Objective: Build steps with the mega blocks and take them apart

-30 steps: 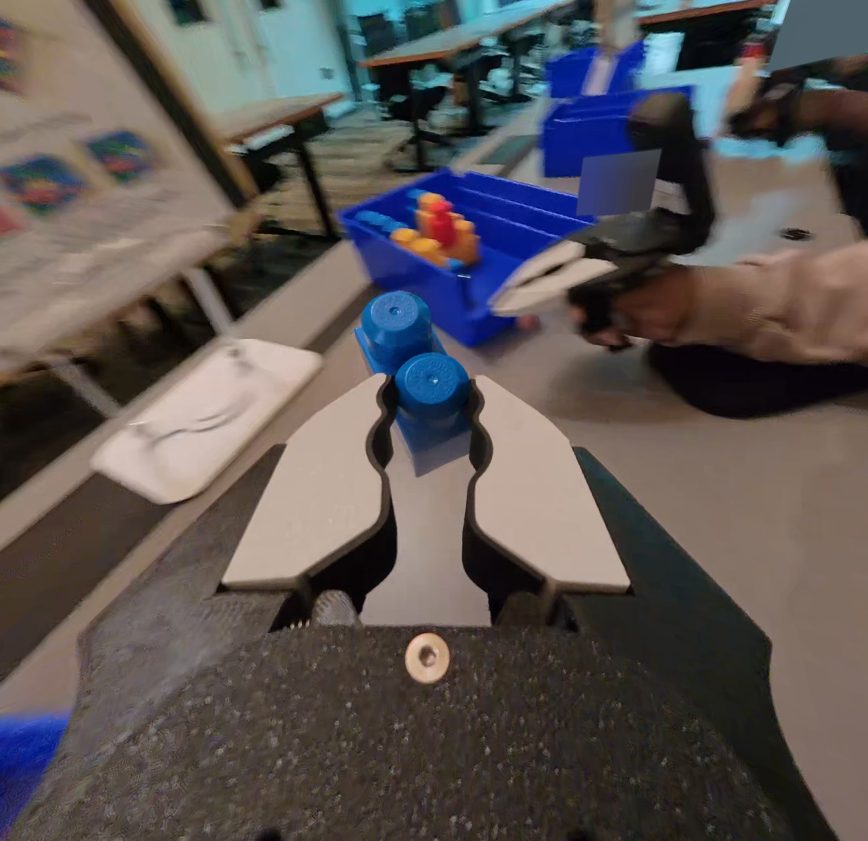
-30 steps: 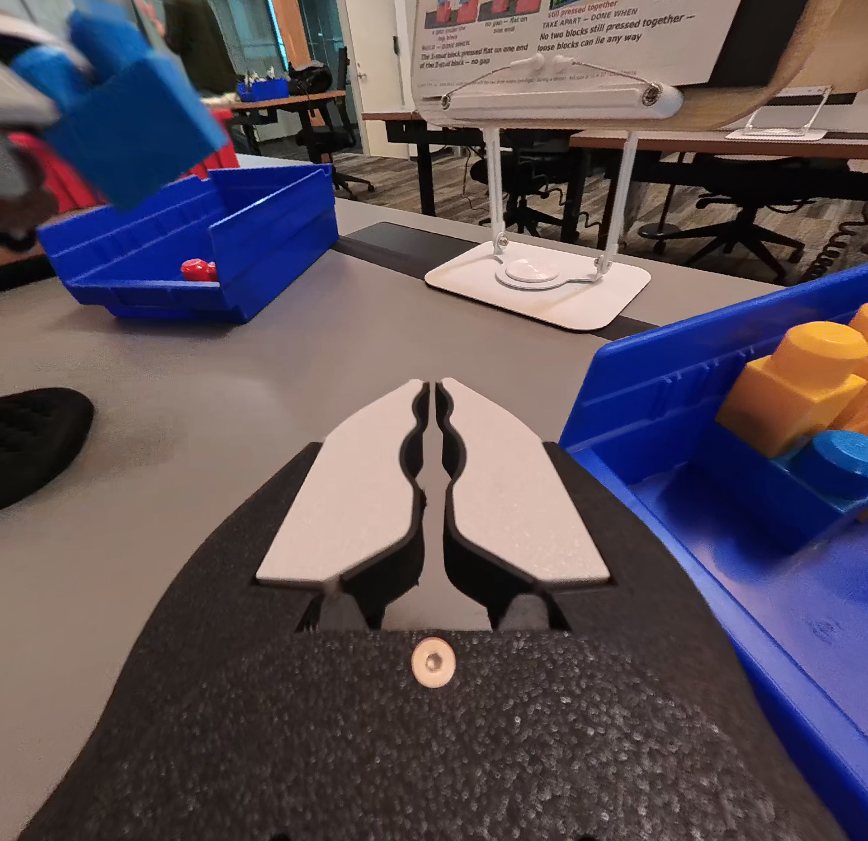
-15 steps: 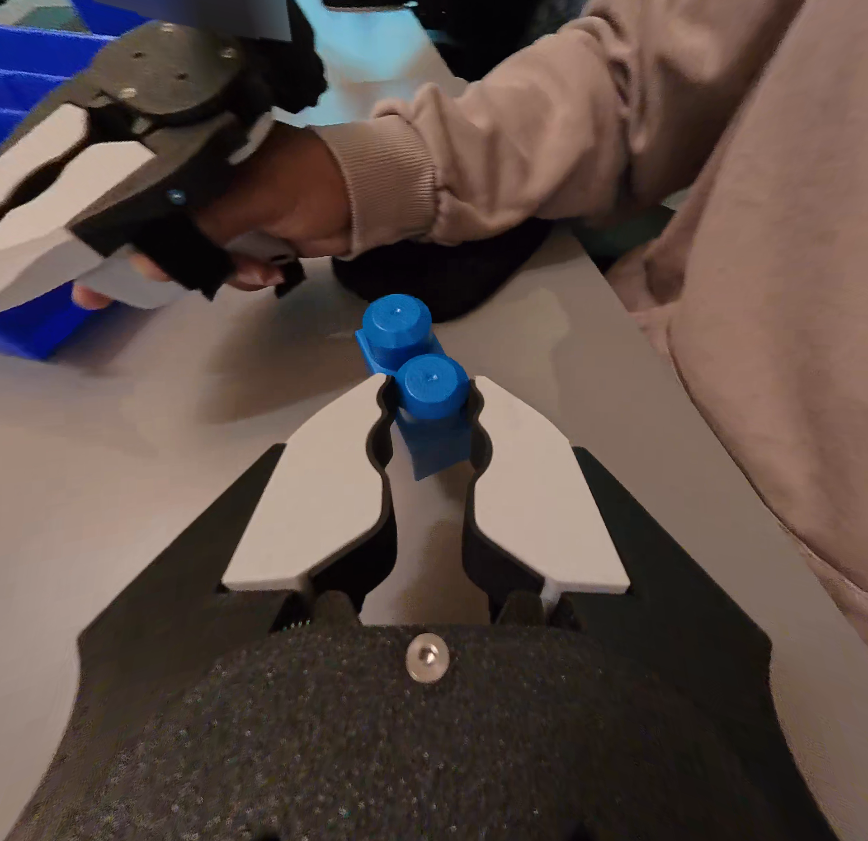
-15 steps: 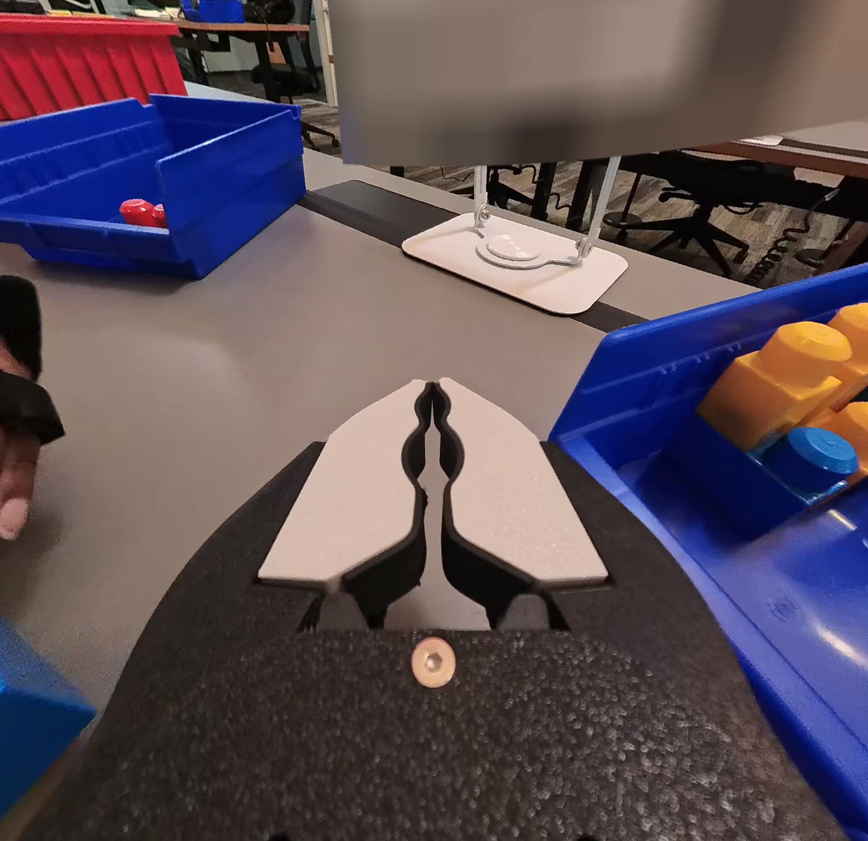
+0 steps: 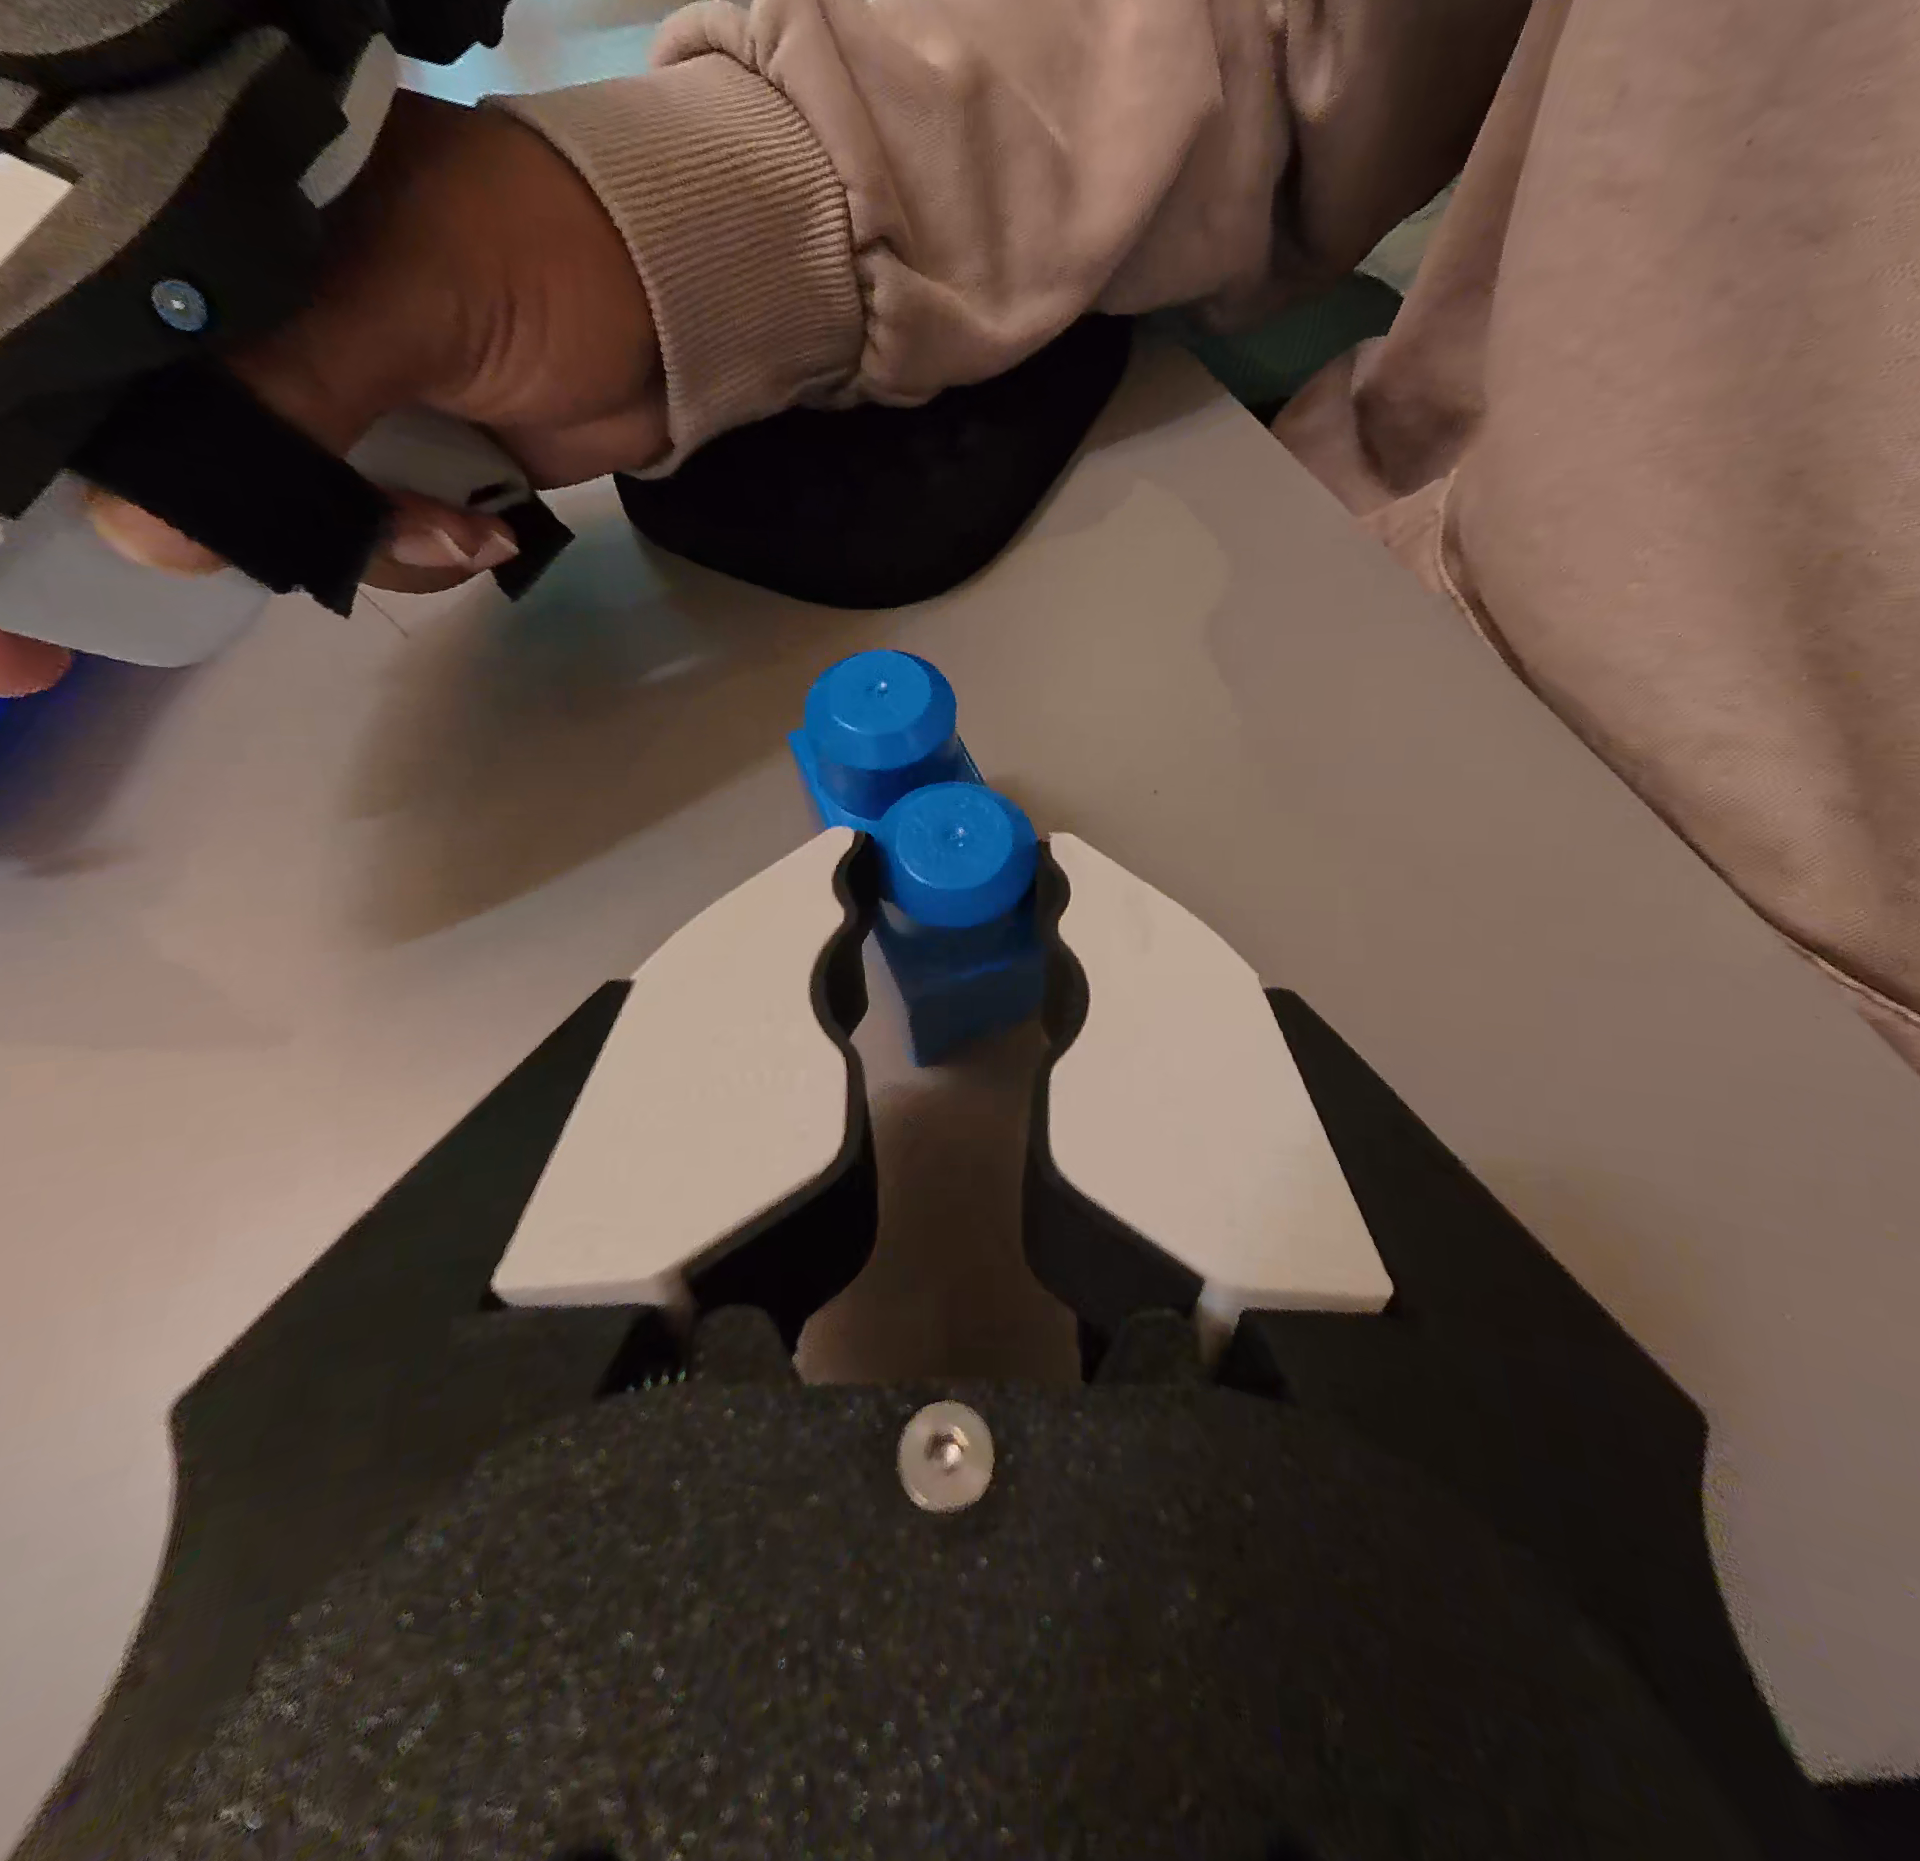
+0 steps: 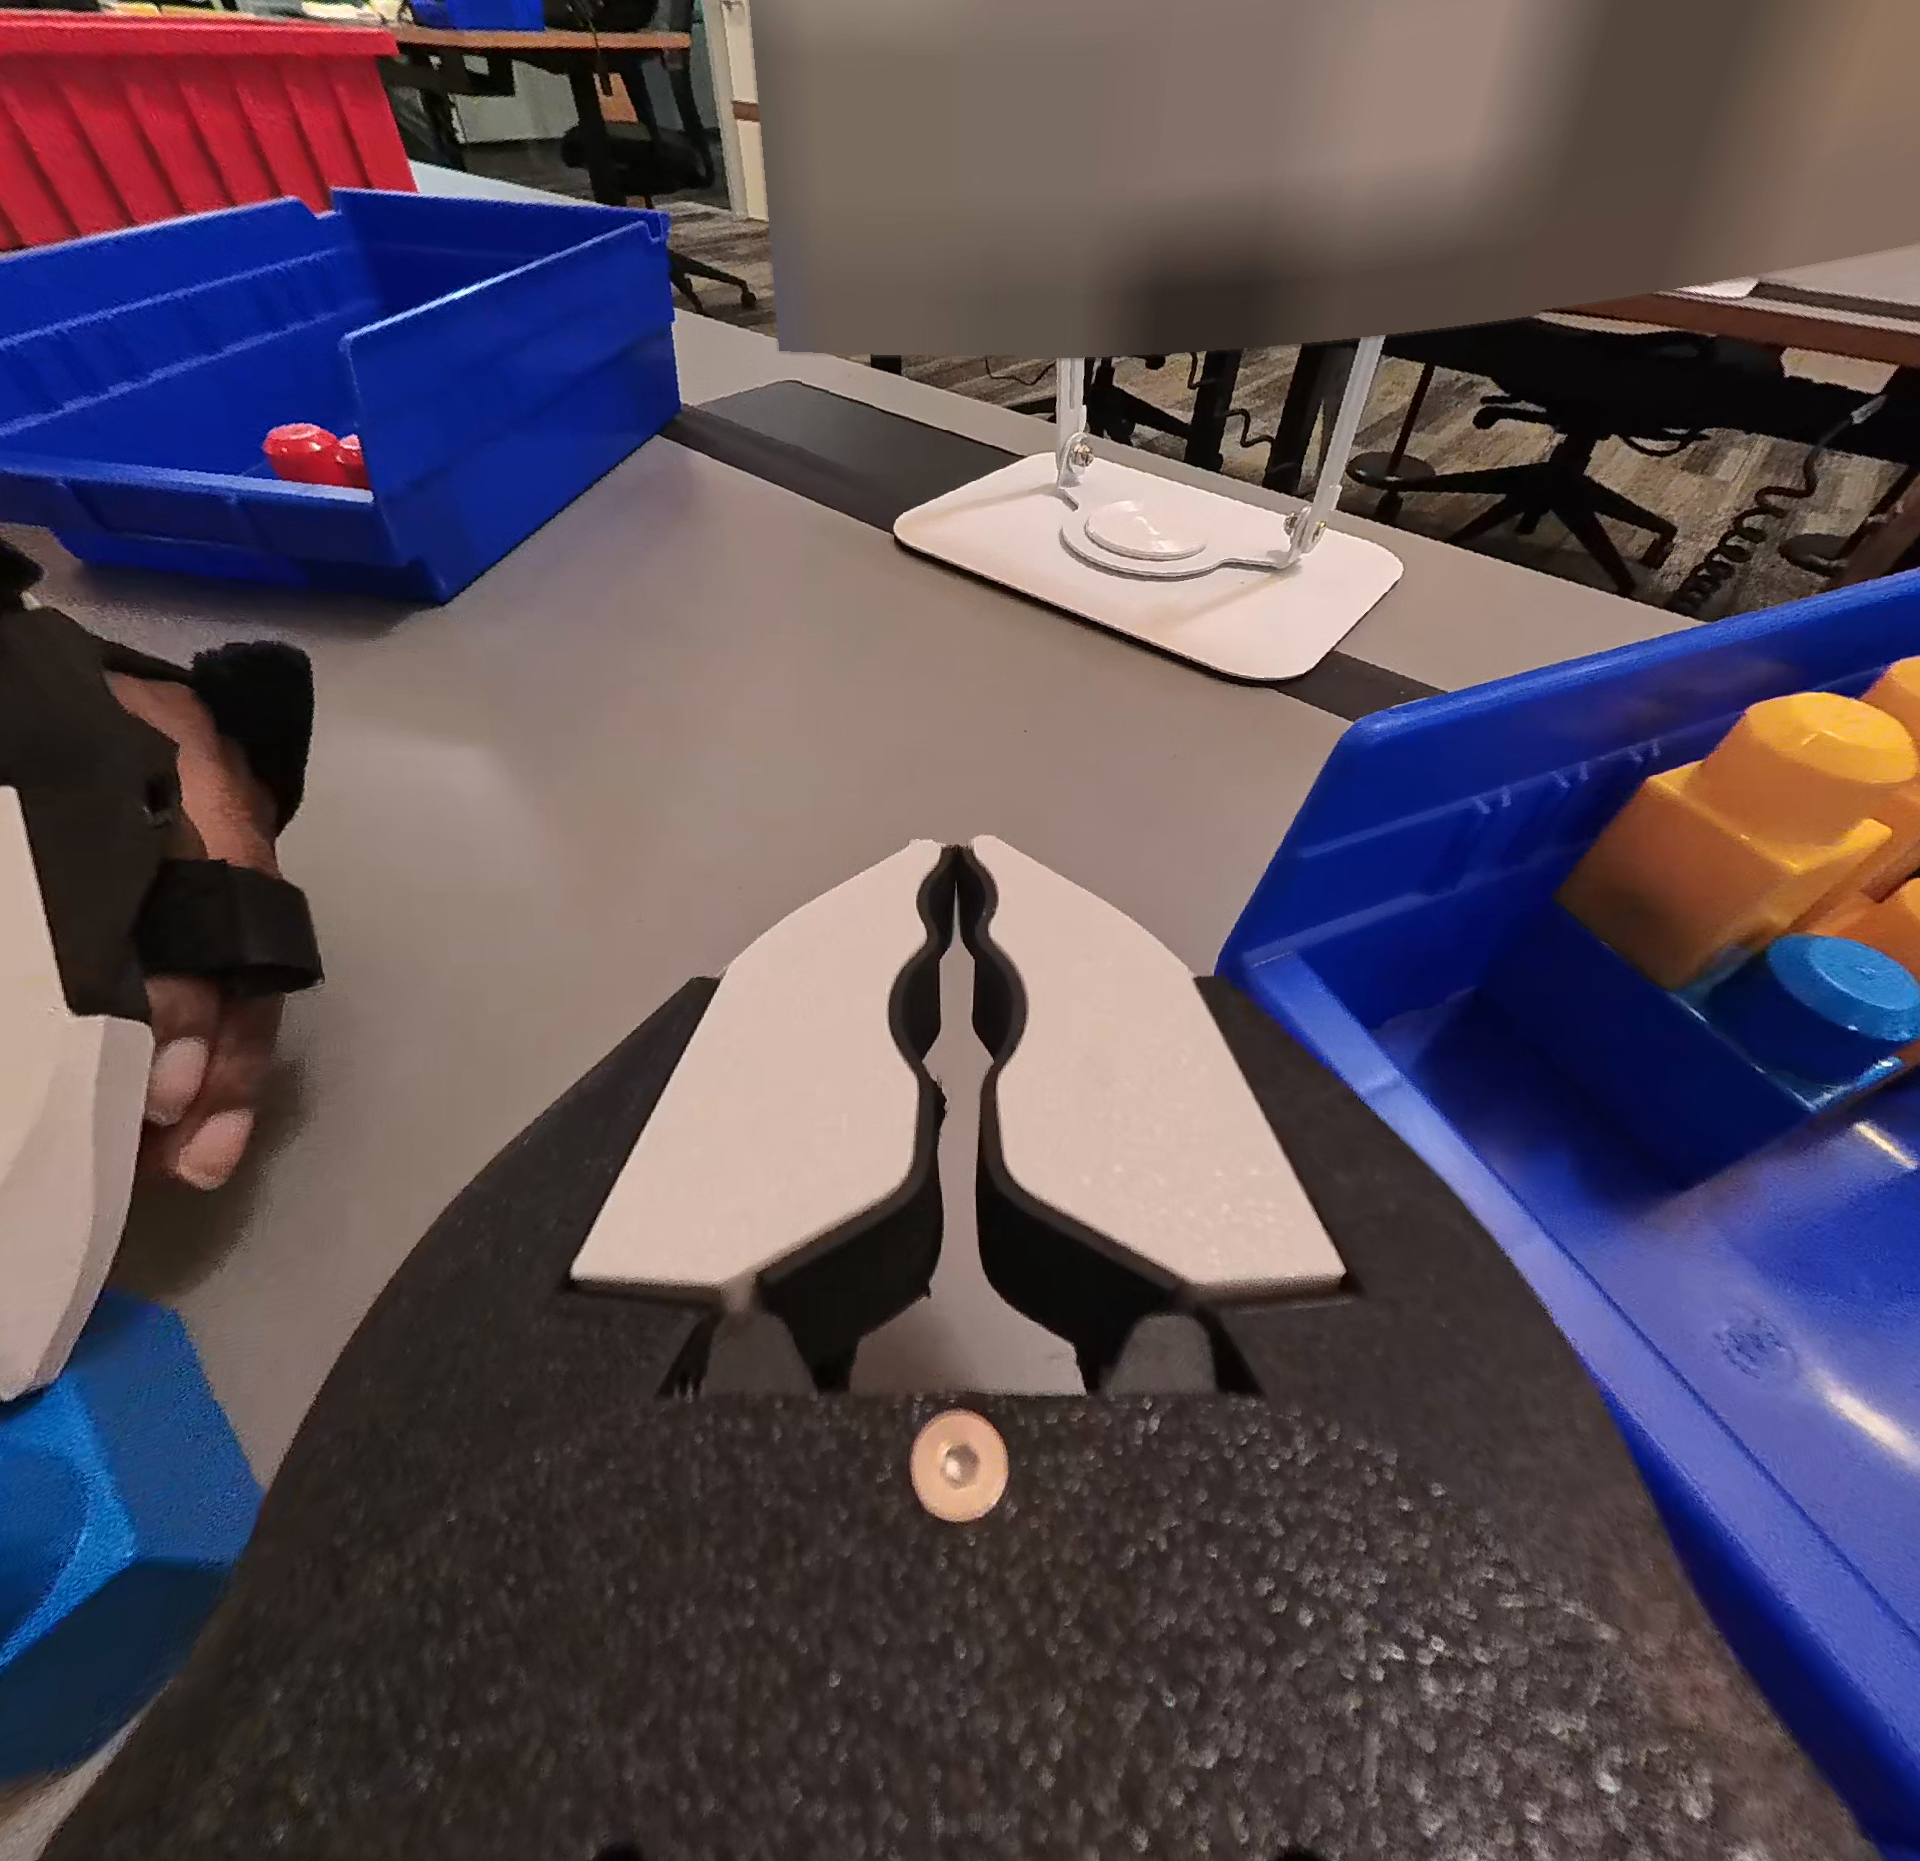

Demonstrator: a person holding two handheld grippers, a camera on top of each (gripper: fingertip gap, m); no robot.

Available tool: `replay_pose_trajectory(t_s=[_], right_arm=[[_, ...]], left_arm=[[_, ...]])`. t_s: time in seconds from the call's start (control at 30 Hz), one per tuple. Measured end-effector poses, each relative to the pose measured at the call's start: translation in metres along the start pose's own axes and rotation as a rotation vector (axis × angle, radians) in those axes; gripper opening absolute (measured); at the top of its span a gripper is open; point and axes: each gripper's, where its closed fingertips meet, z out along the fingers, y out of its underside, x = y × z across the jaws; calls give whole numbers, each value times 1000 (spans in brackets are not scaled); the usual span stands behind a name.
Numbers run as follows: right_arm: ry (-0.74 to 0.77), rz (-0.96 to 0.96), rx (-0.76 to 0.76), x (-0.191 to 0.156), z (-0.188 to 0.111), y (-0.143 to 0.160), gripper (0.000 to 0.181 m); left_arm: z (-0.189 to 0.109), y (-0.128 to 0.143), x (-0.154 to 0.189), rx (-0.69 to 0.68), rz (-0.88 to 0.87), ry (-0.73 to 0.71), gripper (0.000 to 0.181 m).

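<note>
My left gripper [image 5: 951, 855] is shut on a blue two-stud mega block [image 5: 920, 855], held low over the grey table [image 5: 416, 980] near its front edge. The same block shows at the lower left of the right wrist view [image 6: 94, 1499], under the left gripper's pale finger. My right gripper [image 6: 961, 855] is shut and empty, resting just left of a blue bin [image 6: 1403, 876] that holds orange blocks [image 6: 1745, 835] and a blue block [image 6: 1829, 1011]. The right gripper's black body [image 5: 156, 201] shows at the upper left of the left wrist view.
A second blue bin [image 6: 499, 377] with a red block [image 6: 312, 455] stands at the back left, a red bin [image 6: 197, 118] behind it. A white stand base [image 6: 1143, 554] sits at the far table edge. A person's beige sleeve [image 5: 1039, 149] and a black pad [image 5: 883, 502] lie near the front edge. Tip to tip, the grippers are about 20 cm apart.
My left gripper has swung round with the blue block from facing the bins to facing the person and has come down towards the table. My right gripper has stayed shut beside the bin.
</note>
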Motion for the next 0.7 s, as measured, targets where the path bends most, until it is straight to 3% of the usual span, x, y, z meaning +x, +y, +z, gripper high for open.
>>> replay_pose_trajectory(t_s=[0.1,0.2,0.3,0.4,0.47,0.53,0.6,0.7], right_arm=[[-4,2,6,0,0,-1,0],[-7,0,5,-1,0,-1,0],[-15,1,8,-3,0,-2,0],[-23,-1,7,-5,0,-2,0],[-29,-4,3,-6,1,-1,0],[-32,-4,3,-7,1,-1,0],[-37,-3,2,-8,0,-1,0],[-46,1,-5,-9,1,1,0]], left_arm=[[-8,-4,-4,4,-6,-60,45],[-37,-22,-16,60,-20,-204,47],[-99,-39,-42,147,-49,-485,41],[-190,-38,-67,218,-131,-846,33],[-254,-18,-75,180,-201,-1092,33],[-304,12,-73,105,-298,-1239,33],[-334,45,-66,23,-427,-1284,34],[-350,94,-55,-127,-620,-1233,34]])
